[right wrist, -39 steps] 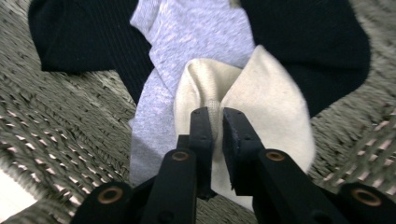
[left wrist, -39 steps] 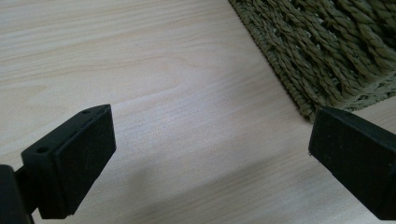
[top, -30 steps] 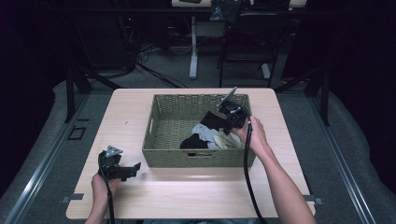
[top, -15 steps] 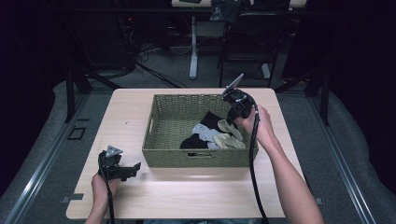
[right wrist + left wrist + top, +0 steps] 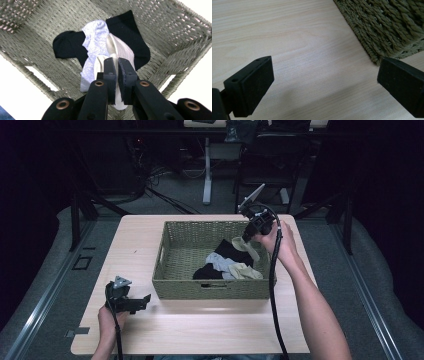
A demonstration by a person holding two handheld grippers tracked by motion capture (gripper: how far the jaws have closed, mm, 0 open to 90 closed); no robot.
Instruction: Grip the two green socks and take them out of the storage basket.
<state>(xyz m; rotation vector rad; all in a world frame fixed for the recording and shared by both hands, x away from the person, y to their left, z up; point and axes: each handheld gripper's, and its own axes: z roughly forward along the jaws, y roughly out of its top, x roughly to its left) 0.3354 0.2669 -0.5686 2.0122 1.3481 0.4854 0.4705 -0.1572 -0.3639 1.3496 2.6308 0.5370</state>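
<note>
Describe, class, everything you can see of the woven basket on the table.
The woven basket is rectangular, open-topped and olive-green, made of what looks like twisted wicker or seagrass, with a handle slot cut into its near wall. It sits upright at the middle of the light wooden table. Inside, toward its right end, lie black, grey and cream socks. The right hand-held gripper holds one cream sock lifted above the pile.

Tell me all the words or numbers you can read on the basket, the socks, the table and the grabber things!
None can be read. The woven basket, the socks inside it, the wooden table and both grippers, left and right, carry no words, numbers or labels. Things in the dark room behind the table are too dim to read.
</note>
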